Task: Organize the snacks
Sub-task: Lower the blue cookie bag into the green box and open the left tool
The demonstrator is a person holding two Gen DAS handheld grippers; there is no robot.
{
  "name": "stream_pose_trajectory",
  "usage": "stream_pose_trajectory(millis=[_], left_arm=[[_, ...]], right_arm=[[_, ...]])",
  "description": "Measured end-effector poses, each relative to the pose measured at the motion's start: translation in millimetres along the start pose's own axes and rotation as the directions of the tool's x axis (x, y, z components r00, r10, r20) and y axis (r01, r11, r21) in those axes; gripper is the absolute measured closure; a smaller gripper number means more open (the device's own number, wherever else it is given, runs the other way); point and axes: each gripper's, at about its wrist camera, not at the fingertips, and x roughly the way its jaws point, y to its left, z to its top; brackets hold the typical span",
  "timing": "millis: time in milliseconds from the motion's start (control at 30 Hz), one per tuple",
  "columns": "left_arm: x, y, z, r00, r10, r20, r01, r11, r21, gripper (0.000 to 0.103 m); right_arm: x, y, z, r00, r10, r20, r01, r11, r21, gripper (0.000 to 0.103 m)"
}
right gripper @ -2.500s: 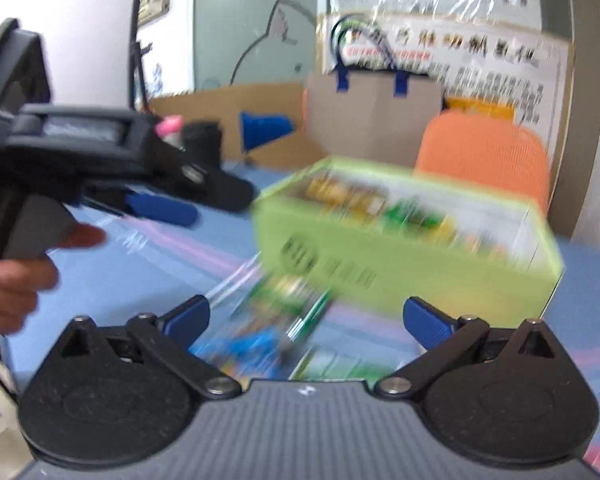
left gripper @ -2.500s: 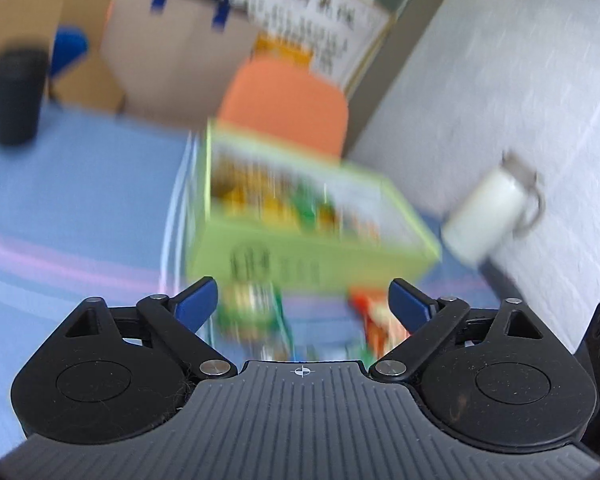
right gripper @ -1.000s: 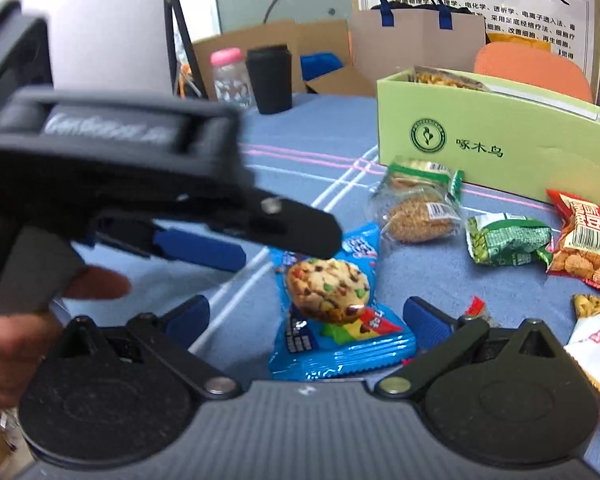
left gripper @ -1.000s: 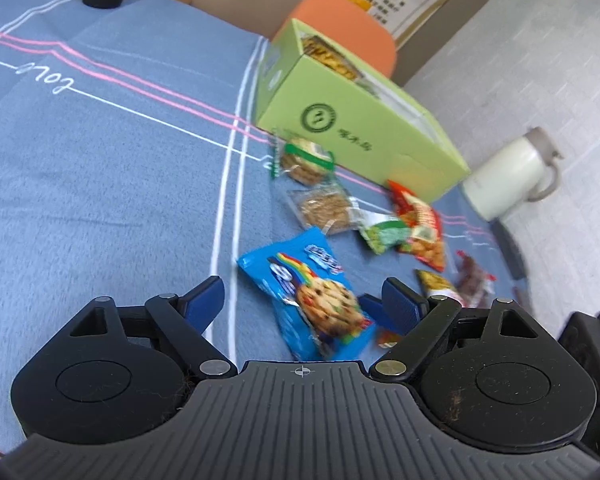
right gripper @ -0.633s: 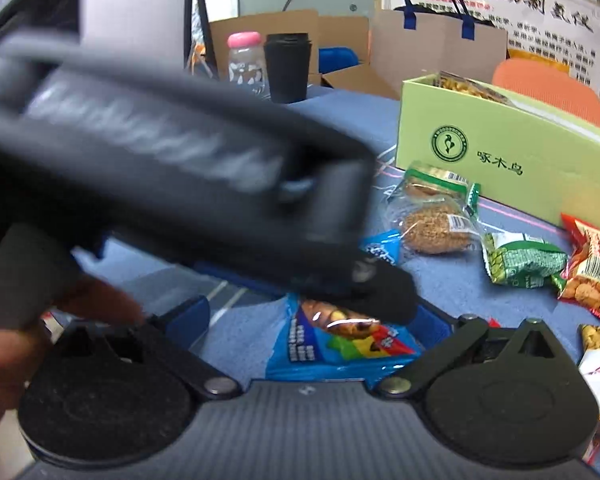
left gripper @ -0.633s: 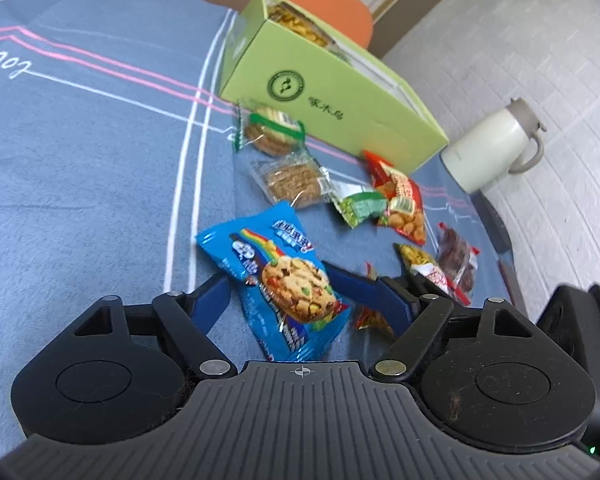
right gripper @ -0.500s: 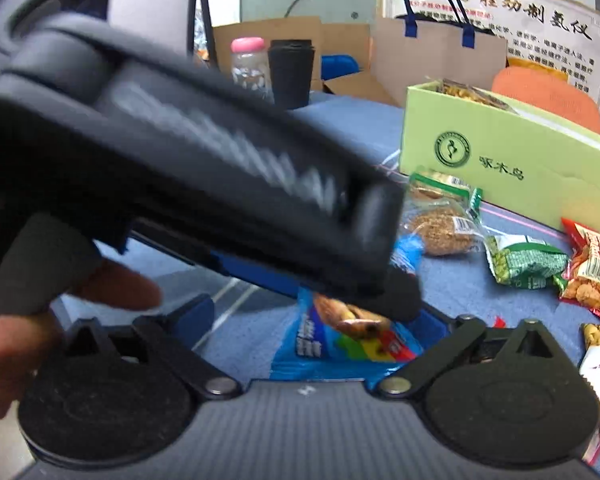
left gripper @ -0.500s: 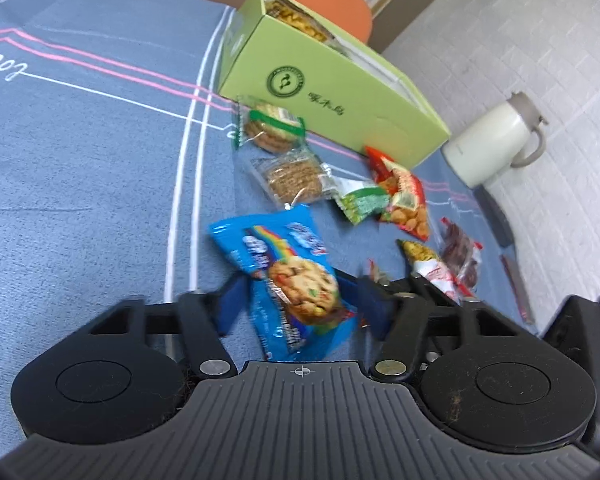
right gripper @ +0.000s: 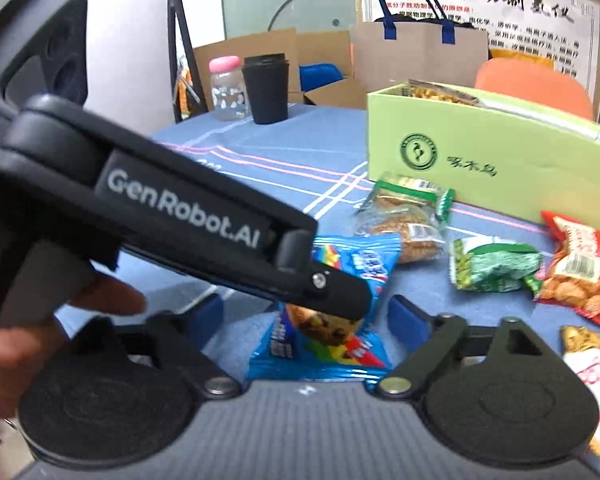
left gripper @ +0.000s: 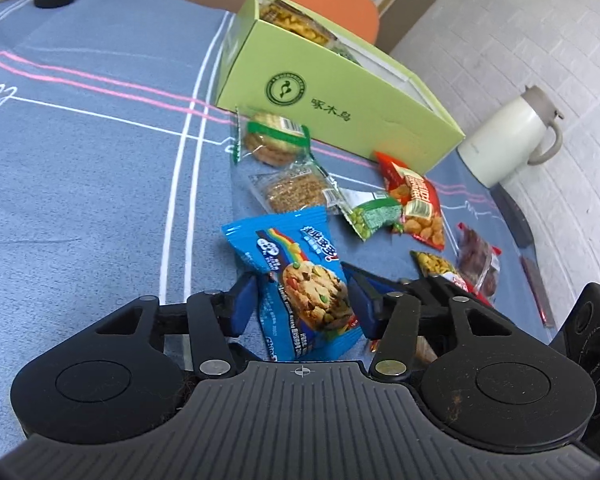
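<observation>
Left wrist: blue cookie packet [left gripper: 300,284] pinched across its width by left gripper [left gripper: 302,306], jaws easing apart, long axis running away toward green box [left gripper: 332,96]. Right gripper [right gripper: 306,322] wide, closing, touching nothing

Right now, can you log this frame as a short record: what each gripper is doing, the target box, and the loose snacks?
left gripper: jaws opening slightly around the blue cookie packet, which looks lifted
right gripper: closing, nothing gripped
box: green, open, already holds snacks
loose snacks: several packets on the blue tablecloth
</observation>
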Motion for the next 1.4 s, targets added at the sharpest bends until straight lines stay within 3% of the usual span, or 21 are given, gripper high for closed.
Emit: stream_pose_trajectory(millis=[100, 133, 167, 233, 267, 400, 600, 733, 867, 1067, 1167, 1267, 1333, 1400], left_arm=[[1.7, 0.9, 0.6, 1.0, -0.009, 0.003, 0.009, 1.0, -0.004, 0.072], [2.4, 0.7, 0.6, 1.0, -0.007, 0.005, 0.007, 1.0, 0.0, 0.074], [3.7, -0.7, 0.2, 1.0, 0.001, 0.002, -0.001, 1.0, 0.007, 0.084], [0.3, -1.3, -1.0, 1.0, 0.014, 0.013, -0.014, 1.0, 0.01, 0.087], [-3.5, -0.6, -1.4, 1.0, 0.012, 0.023, -0.012, 1.0, 0.006, 0.093], [-21.1, -2.4, 10.1, 0.996, -0.045, 0.071, 0.047, 0.999, -0.02, 0.094], [-26.1, -47.8, 71.9, 0.977, -0.096, 0.193, 0.082, 0.994, 0.078, 0.094], [4.7, -79.8, 133.0, 0.969, -0.115, 0.219, 0.087, 0.988, 0.131, 0.094], [57.1, -106.1, 178.9, 0.976, -0.06, 0.212, 0.024, 0.985, 0.168, 0.093], [140.8, -110.0, 211.3, 0.992, 0.077, 0.1, -0.094, 0.98, 0.175, 0.093], [158.6, -103.8, 210.5, 0.992, 0.104, 0.074, -0.116, 0.976, 0.183, 0.081], [159.3, -100.4, 208.0, 0.994, 0.07, 0.085, -0.085, 0.979, 0.185, 0.065], [154.4, -98.8, 205.9, 0.994, 0.044, 0.097, -0.06, 0.983, 0.172, 0.053], [144.3, -100.1, 205.7, 0.992, 0.026, 0.126, -0.048, 0.984, 0.174, 0.048]], right_arm=[[0.3, -0.1, -3.6, 1.0, -0.002, 0.007, 0.002, 1.0, -0.004, 0.014], [-1.2, 0.4, -7.2, 1.0, -0.013, 0.006, 0.014, 0.999, -0.031, 0.023], [0.5, 2.4, -4.2, 1.0, -0.017, 0.006, 0.017, 0.999, -0.042, 0.032], [0.1, 1.6, 0.2, 1.0, -0.015, -0.003, 0.015, 0.999, -0.038, 0.037], [-3.1, -0.4, 1.7, 1.0, -0.006, 0.006, 0.006, 0.999, -0.038, 0.038], [-19.4, -3.4, 20.7, 0.997, -0.017, 0.08, 0.022, 0.998, -0.061, 0.038], [-33.5, -40.2, 78.3, 0.97, -0.096, 0.225, 0.123, 0.986, -0.11, 0.038], [-18.1, -94.0, 120.4, 0.956, -0.144, 0.257, 0.177, 0.978, -0.11, 0.037], [22.7, -147.7, 152.0, 0.965, -0.174, 0.197, 0.2, 0.972, -0.121, 0.038], [84.8, -201.6, 148.8, 0.994, -0.102, 0.048, 0.105, 0.993, -0.06, 0.036], [96.9, -212.0, 145.4, 0.999, -0.042, 0.004, 0.042, 0.998, -0.038, 0.03], [99.8, -216.8, 142.3, 1.0, -0.011, -0.008, 0.011, 1.0, -0.001, 0.024], [94.5, -216.5, 141.9, 1.0, -0.011, 0.003, 0.011, 1.0, -0.003, 0.009], [82.7, -214.1, 145.8, 0.999, -0.02, 0.036, 0.021, 1.0, -0.021, 0.009]])
